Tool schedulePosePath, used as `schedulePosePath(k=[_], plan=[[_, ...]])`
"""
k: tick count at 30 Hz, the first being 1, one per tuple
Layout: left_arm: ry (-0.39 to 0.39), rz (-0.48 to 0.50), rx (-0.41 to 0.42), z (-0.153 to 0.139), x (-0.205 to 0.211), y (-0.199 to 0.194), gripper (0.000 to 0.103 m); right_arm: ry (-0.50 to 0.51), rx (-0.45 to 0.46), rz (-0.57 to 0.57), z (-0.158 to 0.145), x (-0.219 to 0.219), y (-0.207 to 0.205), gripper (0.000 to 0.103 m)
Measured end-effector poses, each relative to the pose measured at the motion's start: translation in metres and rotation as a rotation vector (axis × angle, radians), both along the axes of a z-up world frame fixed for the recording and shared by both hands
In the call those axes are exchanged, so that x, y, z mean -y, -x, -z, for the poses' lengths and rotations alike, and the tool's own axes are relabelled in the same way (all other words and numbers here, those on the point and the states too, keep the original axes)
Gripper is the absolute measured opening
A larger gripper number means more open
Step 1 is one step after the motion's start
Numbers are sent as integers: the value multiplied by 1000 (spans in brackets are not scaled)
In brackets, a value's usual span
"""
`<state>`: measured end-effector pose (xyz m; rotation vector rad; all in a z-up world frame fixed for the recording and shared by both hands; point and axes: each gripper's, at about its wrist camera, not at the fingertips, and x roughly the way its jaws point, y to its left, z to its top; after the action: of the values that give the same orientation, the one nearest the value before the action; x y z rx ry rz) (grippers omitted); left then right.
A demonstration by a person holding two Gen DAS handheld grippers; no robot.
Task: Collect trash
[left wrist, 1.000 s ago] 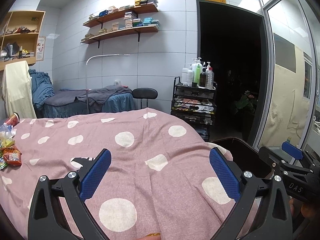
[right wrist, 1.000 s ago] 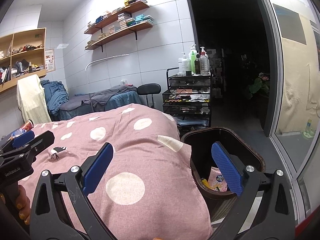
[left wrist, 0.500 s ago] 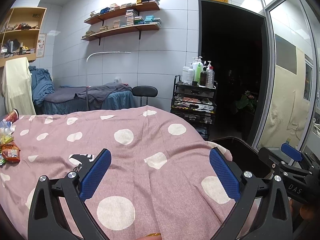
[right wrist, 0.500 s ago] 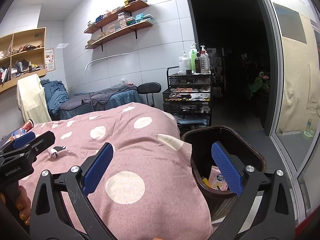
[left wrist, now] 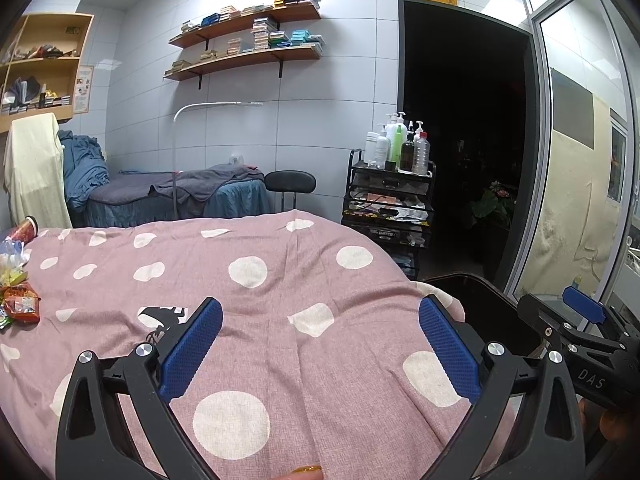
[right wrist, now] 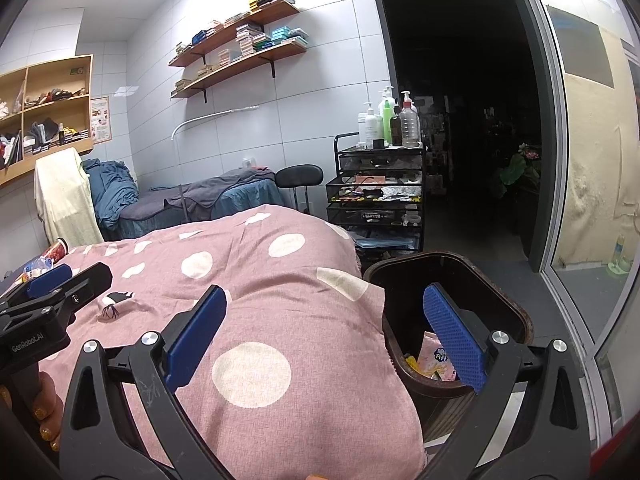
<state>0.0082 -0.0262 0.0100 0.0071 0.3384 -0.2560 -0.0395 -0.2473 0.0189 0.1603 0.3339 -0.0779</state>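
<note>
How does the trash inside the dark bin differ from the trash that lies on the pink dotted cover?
The trash in the bin sits low inside the dark bin, beside the bed's right edge; the trash on the cover lies loose at the far left of the pink cover. The bin pieces look pink and yellow; the cover pieces look mostly red and orange. Both are crumpled wrappers, and neither open tool touches them.

left gripper [left wrist: 320,344] jaws wide, empty | pink spotted bedspread [left wrist: 280,280] below | wrappers [left wrist: 18,300] far left
</note>
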Motion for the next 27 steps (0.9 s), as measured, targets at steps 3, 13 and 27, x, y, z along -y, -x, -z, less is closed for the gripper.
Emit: schedulePosePath(k=[3,13,27], plan=[[-1,0,1,1,1,0,98,1,0,1,0,0,0,97],[0,2,-1,2,1,0,98,0,-1,0,0,-1,0,97],[1,2,-2,3,1,1,98,-1,-3,-2,1,-2,-1,97]])
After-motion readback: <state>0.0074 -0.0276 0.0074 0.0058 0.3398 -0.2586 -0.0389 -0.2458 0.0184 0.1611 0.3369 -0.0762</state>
